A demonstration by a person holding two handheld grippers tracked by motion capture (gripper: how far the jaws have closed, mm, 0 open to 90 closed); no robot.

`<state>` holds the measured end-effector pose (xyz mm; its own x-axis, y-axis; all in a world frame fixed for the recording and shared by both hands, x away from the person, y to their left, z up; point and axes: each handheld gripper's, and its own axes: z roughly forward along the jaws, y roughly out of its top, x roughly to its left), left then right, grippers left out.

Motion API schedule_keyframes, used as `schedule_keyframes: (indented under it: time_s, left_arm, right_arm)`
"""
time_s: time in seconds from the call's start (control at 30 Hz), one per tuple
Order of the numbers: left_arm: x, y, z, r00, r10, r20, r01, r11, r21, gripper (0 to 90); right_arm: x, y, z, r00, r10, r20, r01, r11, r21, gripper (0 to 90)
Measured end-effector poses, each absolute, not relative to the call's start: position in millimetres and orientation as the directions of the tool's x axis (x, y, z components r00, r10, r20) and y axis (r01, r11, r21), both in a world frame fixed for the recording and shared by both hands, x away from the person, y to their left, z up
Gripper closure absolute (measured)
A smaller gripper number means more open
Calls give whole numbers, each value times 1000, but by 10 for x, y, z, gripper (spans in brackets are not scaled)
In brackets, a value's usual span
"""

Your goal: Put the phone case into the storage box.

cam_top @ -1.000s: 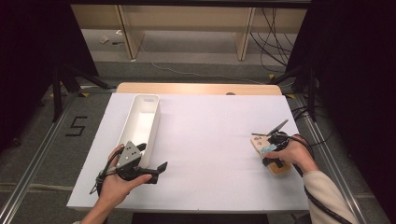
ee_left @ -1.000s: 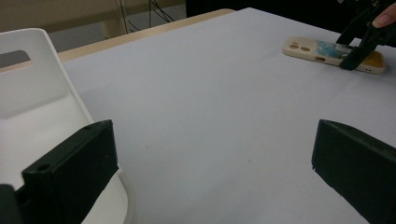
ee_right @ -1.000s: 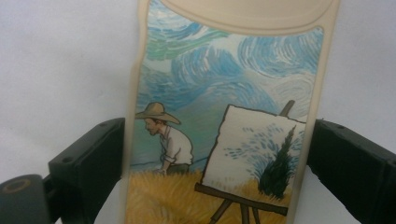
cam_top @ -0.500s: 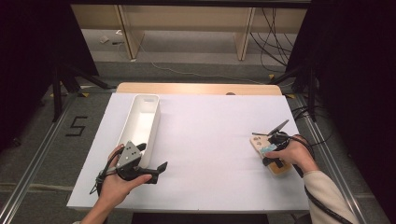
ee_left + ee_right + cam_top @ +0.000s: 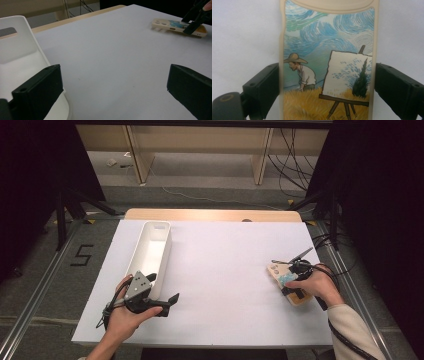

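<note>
No brand or lettering can be read on the phone case (image 5: 328, 62); the only writing anywhere is a black "5" (image 5: 81, 255) on the floor at the left middle of the high view. The right gripper view shows what the others cannot: the case carries a painted scene of a man in a straw hat bent over a yellow field, beside an easel with a canvas, under swirling blue sky. In the high view the case (image 5: 280, 276) is just a cream slab with a blue patch, lying at the right middle of the frame on the white table (image 5: 225, 270). The right gripper (image 5: 299, 270) straddles it; its jaws sit against the case's two long edges, gripping it. The left gripper view catches the case (image 5: 175, 26) from the side in the upper right, flat on the table. The left gripper (image 5: 167, 302), lower left in the high view, has its jaws spread wide over bare table, just beside the near end of a long white plastic bin (image 5: 150, 250).
</note>
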<state>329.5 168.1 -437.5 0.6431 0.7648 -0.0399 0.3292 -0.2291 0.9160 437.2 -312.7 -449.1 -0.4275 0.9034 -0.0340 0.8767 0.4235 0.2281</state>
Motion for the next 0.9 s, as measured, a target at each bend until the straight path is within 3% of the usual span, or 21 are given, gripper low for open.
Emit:
schedule_keyframes:
  time_s: [0.37, 0.9]
  left_arm:
    - [3301, 1679, -4382, 641, 766, -44, 333, -226, 916, 0]
    - [3305, 1679, -4382, 640, 767, -47, 335, -223, 916, 0]
  right_arm:
    - [4297, -3071, -4388, -439, 898, -1, 839, 410, 356, 111]
    - [4169, -2874, -4296, -518, 855, 2, 690, 416, 592, 112]
